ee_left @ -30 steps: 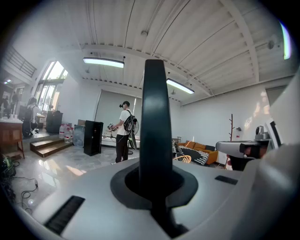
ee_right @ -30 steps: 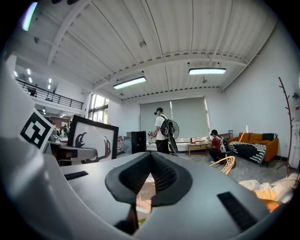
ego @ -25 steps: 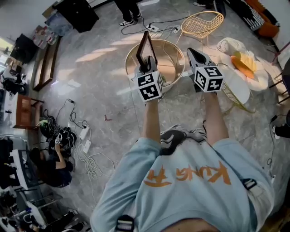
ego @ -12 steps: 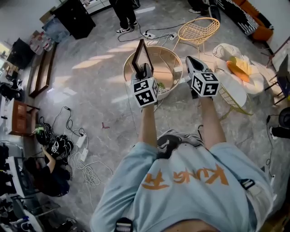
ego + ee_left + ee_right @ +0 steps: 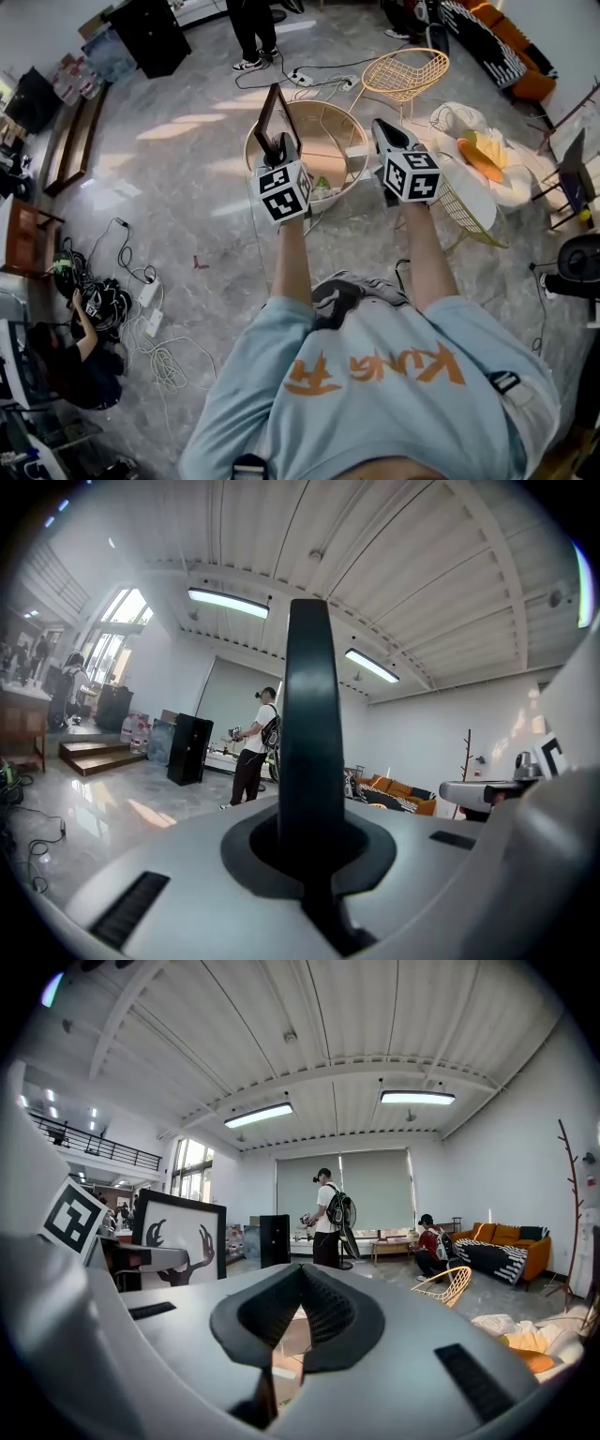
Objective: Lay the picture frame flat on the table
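One round table (image 5: 328,131) with a pale wooden rim and a see-through top stands on the stone floor straight ahead of the person, and it is where the work is to end. Over its left side the picture frame (image 5: 275,120) stands upright in the air, tilted a little; as far as the head view shows, it does not touch the top. Seen from the right gripper view, it is a dark frame around a white sheet with a black drawing of hands.

The left gripper (image 5: 279,150) is clenched on the frame's lower edge, and in its own view the dark rail rises edge-on from between the jaws. The right gripper (image 5: 382,129) hovers over the right side of the table, well apart from the frame, its jaws drawn together at the tips with nothing between them.

The frame looks stiff and fairly light, though it may be glazed, so I would treat it as breakable. Held only at the bottom rail, most of it stands above the grip and could swing or slip in the pads. The rail is the place to hold, never the face. The free gripper could steady the top edge while the bottom edge goes down first, gently, since the tabletop looks hard
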A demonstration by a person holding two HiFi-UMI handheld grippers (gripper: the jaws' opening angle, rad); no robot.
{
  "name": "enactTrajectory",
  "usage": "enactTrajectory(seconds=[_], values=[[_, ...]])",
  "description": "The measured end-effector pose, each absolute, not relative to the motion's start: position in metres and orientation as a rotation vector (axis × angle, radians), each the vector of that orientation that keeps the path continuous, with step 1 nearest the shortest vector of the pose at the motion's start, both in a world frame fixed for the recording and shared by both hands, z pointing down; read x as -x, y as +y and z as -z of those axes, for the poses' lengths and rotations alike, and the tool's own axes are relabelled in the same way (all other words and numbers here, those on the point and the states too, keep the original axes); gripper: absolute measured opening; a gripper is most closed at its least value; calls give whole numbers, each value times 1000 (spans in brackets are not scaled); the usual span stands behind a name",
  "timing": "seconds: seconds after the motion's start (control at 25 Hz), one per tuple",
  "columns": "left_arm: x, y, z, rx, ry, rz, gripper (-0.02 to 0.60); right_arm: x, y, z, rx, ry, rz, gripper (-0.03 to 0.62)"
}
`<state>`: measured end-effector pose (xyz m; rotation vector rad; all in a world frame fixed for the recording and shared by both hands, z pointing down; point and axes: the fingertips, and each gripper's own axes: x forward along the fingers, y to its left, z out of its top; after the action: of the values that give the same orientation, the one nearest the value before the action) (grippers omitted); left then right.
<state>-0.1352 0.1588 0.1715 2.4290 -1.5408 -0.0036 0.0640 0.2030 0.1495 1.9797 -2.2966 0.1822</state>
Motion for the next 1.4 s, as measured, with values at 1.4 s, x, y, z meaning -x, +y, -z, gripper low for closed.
enactTrajectory(seconds=[1.4], values=[[43,-42,-219,-2301,-1608,-179,26,-185,-34,-169,-1934,-2434,-341,-2]])
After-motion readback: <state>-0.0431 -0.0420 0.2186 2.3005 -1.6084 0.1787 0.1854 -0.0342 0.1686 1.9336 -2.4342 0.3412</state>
